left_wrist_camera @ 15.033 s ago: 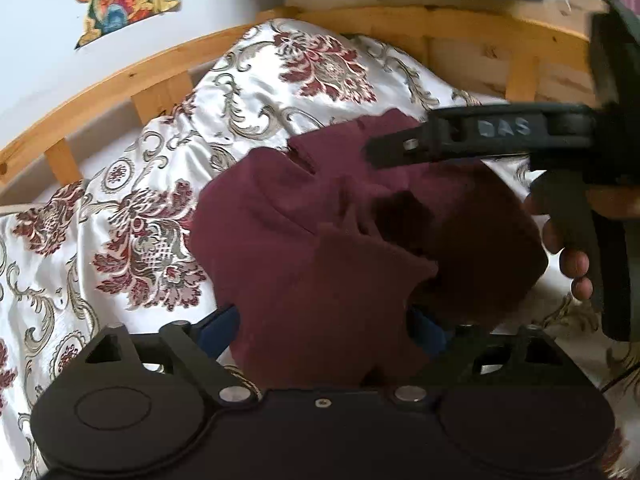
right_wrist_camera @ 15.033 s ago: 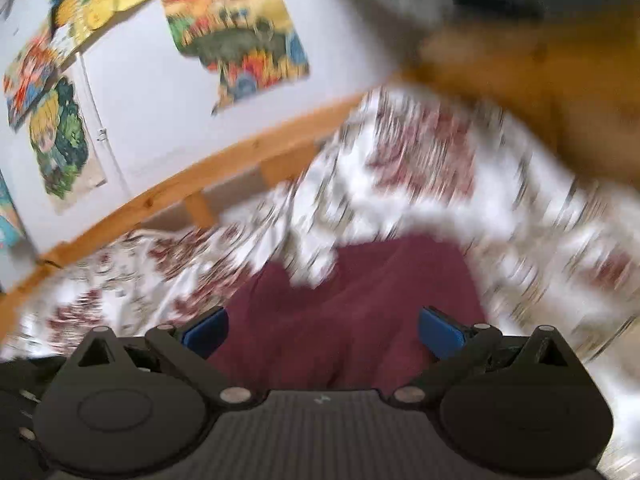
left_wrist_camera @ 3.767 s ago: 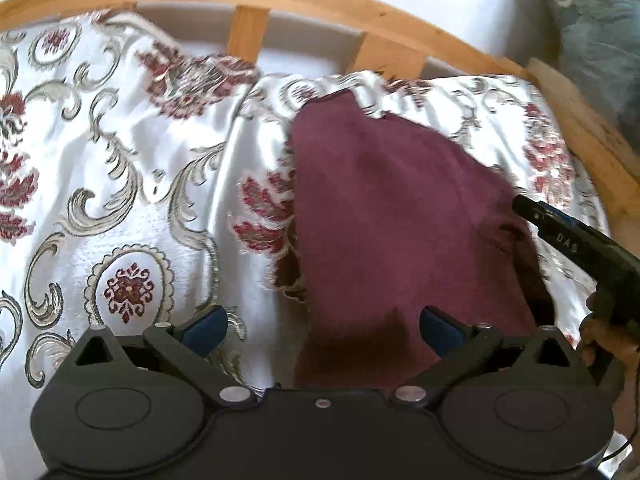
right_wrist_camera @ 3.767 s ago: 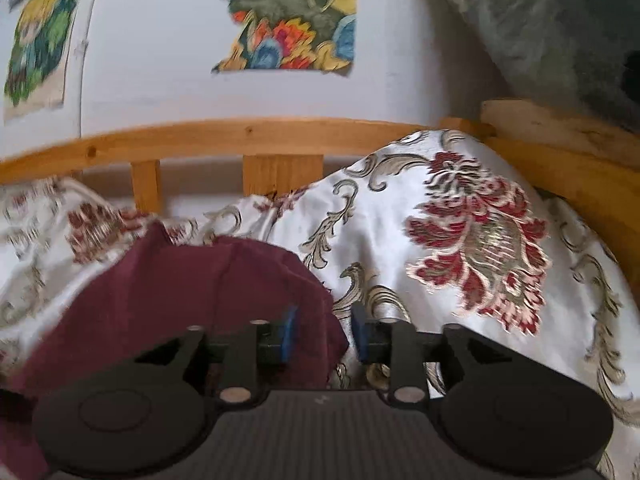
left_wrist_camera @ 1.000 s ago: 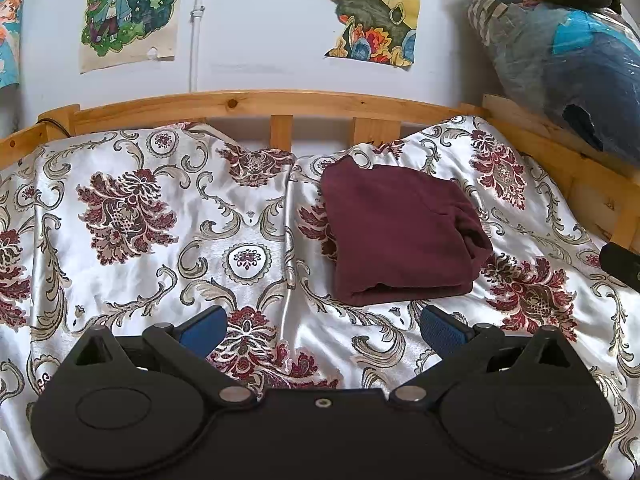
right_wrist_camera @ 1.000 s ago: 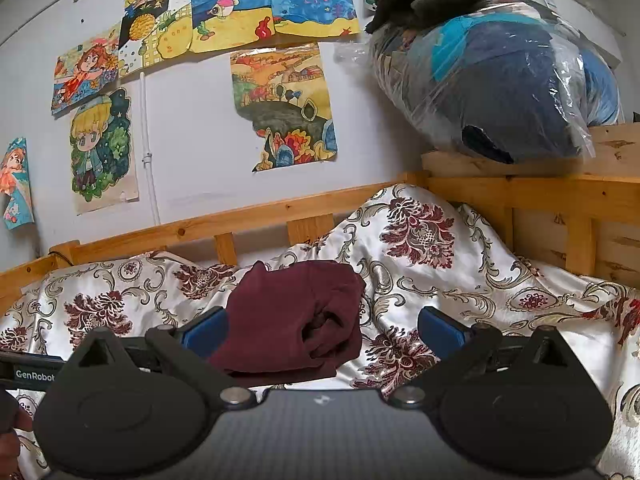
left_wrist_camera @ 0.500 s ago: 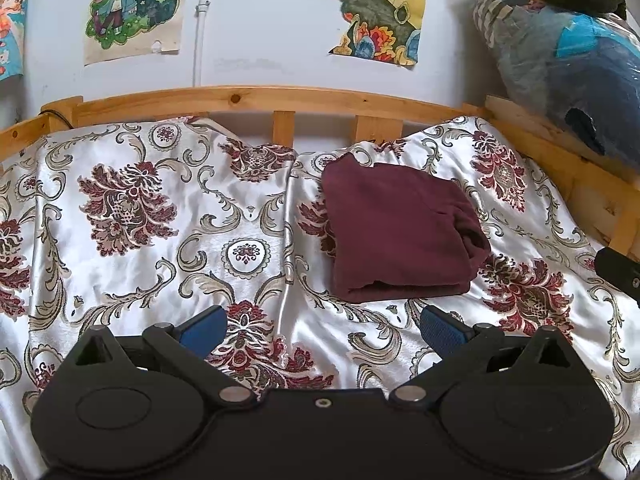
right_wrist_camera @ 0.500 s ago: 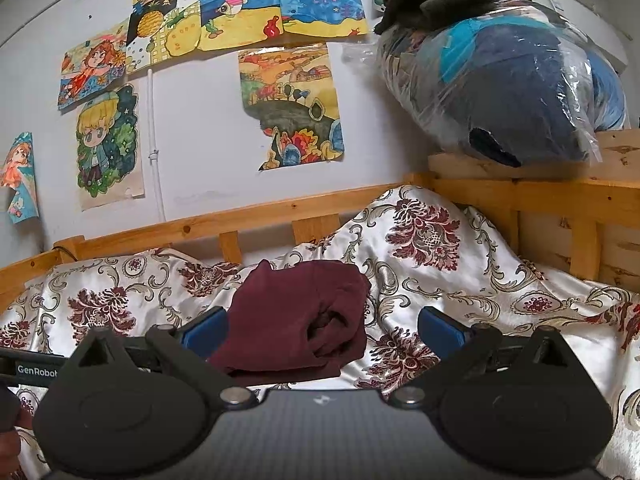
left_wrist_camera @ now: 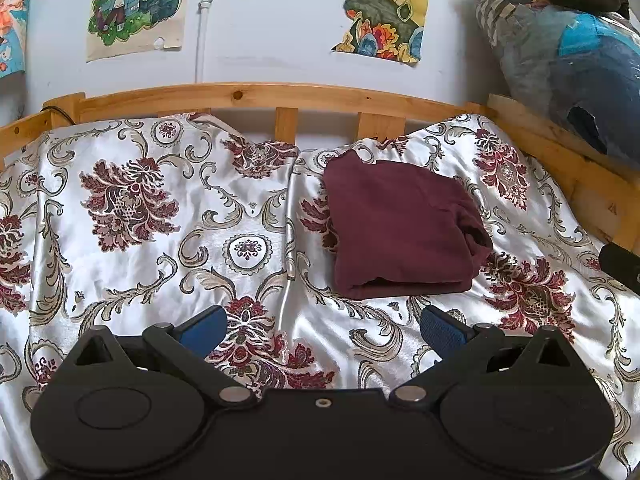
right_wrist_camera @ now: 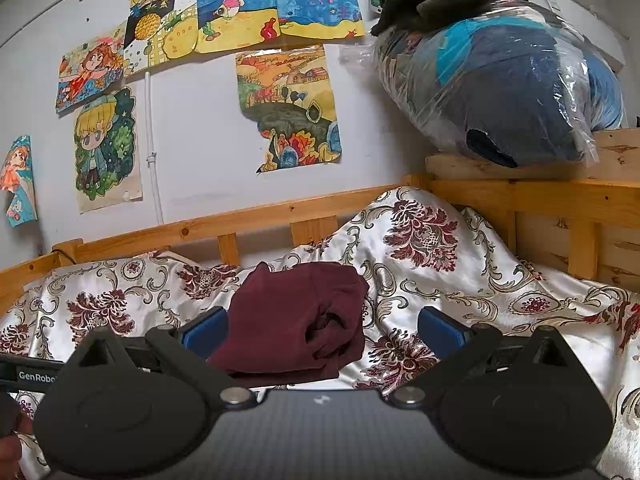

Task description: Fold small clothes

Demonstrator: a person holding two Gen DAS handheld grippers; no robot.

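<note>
A maroon garment point(left_wrist_camera: 400, 228) lies folded into a compact rectangle on the floral satin bedspread point(left_wrist_camera: 160, 208), right of the middle and near the headboard. In the right wrist view the same garment point(right_wrist_camera: 300, 320) shows its bunched open end facing the camera. My left gripper point(left_wrist_camera: 322, 330) is open, held back from the garment with nothing between its blue pads. My right gripper point(right_wrist_camera: 320, 330) is open too, hovering short of the garment. A black edge of the right gripper point(left_wrist_camera: 620, 266) shows at the far right of the left wrist view.
A wooden slatted bed rail point(left_wrist_camera: 280, 100) runs along the back, and a wooden side frame point(right_wrist_camera: 560, 200) stands on the right. A plastic-wrapped bundle of bedding point(right_wrist_camera: 500, 88) sits on it. Drawings point(right_wrist_camera: 288, 108) hang on the wall.
Both grippers have drawn back slightly from the folded garment over the last second and stay open. Earlier they were handling the garment close up, and it now lies folded and released.
</note>
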